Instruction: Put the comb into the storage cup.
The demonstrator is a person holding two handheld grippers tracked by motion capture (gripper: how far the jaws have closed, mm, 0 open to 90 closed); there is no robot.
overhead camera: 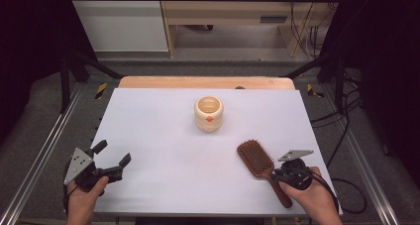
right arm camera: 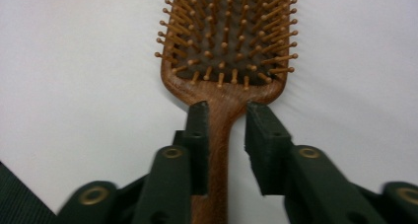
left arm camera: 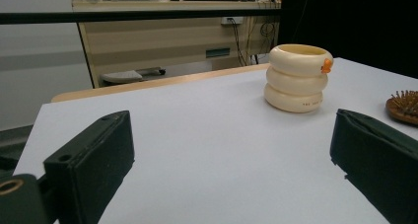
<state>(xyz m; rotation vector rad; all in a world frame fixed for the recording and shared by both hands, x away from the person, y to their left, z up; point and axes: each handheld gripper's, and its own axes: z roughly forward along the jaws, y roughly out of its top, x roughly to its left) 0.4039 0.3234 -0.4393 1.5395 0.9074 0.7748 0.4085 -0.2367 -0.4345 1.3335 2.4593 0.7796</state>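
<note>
High view: a white table (overhead camera: 163, 150) carries a cream ringed cup (overhead camera: 208, 114) at upper centre and a wooden brush (overhead camera: 260, 165) at lower right, bristles up. The left gripper (overhead camera: 113, 154), at lower left, stands wide open over bare table. In the right gripper view, the right gripper (right arm camera: 226, 110) straddles the brush's neck, one jaw touching it, the other just apart, so not yet clamped.

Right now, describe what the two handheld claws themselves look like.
Both are black. The left claw has two blocky black jaws and a grey three-cornered plate with small holes on top. The right claw carries the same grey plate, brass-coloured rivets at its jaw joints, and a black cable trailing off the table.
</note>
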